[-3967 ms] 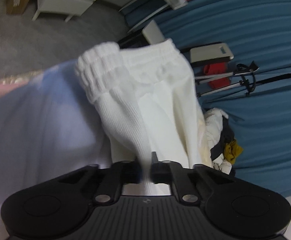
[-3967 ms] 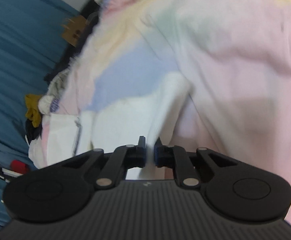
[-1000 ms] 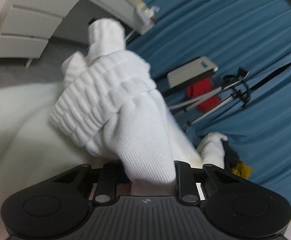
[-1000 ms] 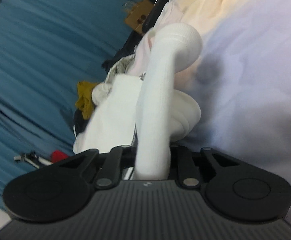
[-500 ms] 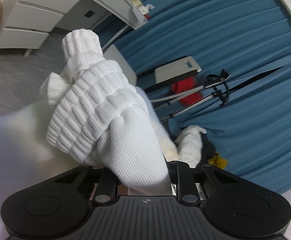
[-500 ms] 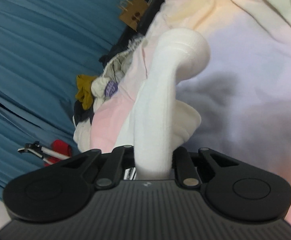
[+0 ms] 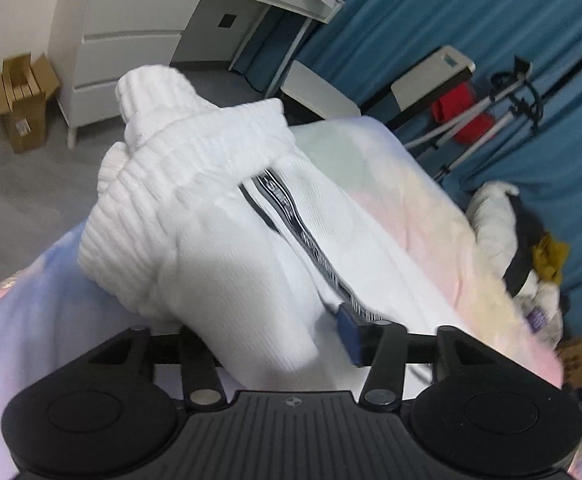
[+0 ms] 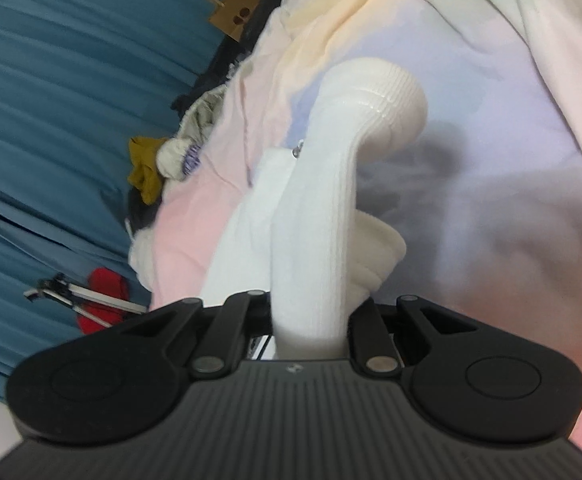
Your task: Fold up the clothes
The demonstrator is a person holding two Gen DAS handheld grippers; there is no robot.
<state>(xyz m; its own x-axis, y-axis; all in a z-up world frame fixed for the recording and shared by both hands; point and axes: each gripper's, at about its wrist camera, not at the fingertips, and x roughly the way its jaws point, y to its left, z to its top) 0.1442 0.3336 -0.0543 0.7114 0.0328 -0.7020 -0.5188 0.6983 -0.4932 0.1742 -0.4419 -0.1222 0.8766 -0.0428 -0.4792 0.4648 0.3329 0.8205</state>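
A: Which item is central here?
B: A white ribbed sock (image 7: 227,240), rolled at its cuff, seen from the left wrist view lying between the fingers of the left tongs (image 7: 267,340). It rests over a pastel sheet (image 7: 403,208) of pink, yellow and lilac.

A: State of the left tongs?
B: Their jaws are opening. The sock is between them, but the blue pad on the right finger (image 7: 349,334) stands apart from the fabric, so the sock is released.

A: And the right tongs?
B: The right tongs (image 8: 309,320) are clenched on a white ribbed sock leg (image 8: 323,216), which rises from between the fingers and bends over at its top. More white knit bunches just beside it, above the same pastel sheet (image 8: 531,128).

A: Anything on the white fabric?
B: In the left view, a black-and-white printed band (image 7: 291,216) runs along white cloth just beside the sock.

A: What surrounds this?
B: A blue curtain (image 7: 431,12), a white drawer unit (image 7: 131,44), a cardboard box (image 7: 19,96) on the grey floor, a tripod (image 7: 487,120) near a red item (image 7: 455,112), and a pile of clothes (image 7: 531,256) with a mustard piece at the sheet's edge.
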